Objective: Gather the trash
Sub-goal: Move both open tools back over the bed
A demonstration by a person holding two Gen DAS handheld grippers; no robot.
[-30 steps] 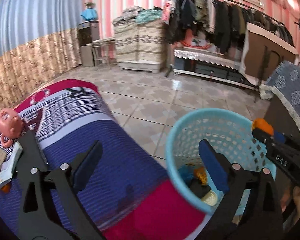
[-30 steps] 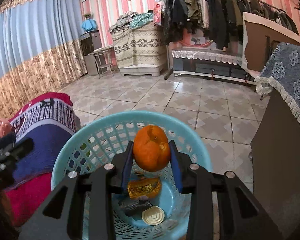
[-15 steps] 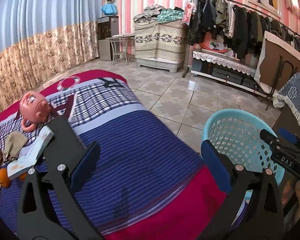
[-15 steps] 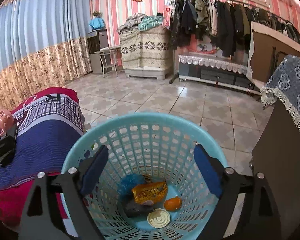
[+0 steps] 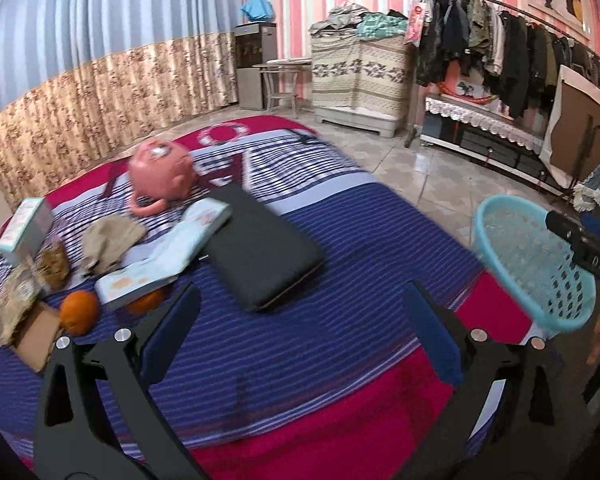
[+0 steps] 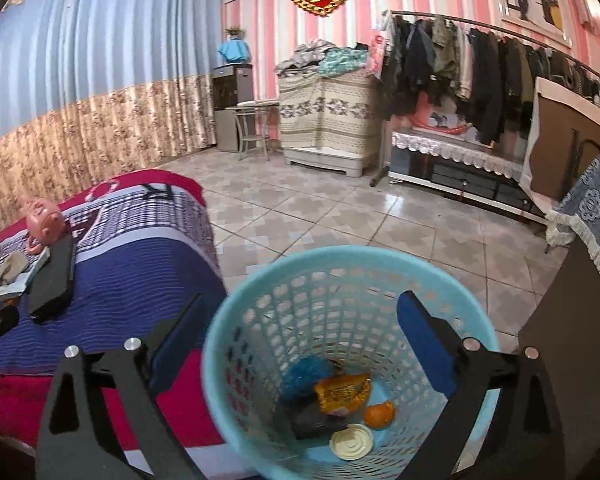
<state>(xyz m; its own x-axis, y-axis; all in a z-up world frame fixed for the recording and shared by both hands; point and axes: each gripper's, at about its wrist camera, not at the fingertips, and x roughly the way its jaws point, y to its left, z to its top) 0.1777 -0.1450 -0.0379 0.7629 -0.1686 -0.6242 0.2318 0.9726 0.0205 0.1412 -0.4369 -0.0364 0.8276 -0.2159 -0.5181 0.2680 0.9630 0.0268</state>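
The right claw is seen spread wide above the pale blue basket, its jaws having just been opening, and nothing is held between them. Inside the basket, at the bottom, an orange peel is seen beside a gold wrapper, a round white lid, a dark packet and a blue scrap. The basket is stood on the tiled floor, just right of the bed.

The left claw is likewise released, wide apart and empty, and is held over the striped bedspread. Beyond it a flat black case is laid. Farther left, an orange is seen near a pale box, with crumpled wrappers, a second small box and a pink toy head behind. The basket is seen at the far right edge, with the right claw over it.
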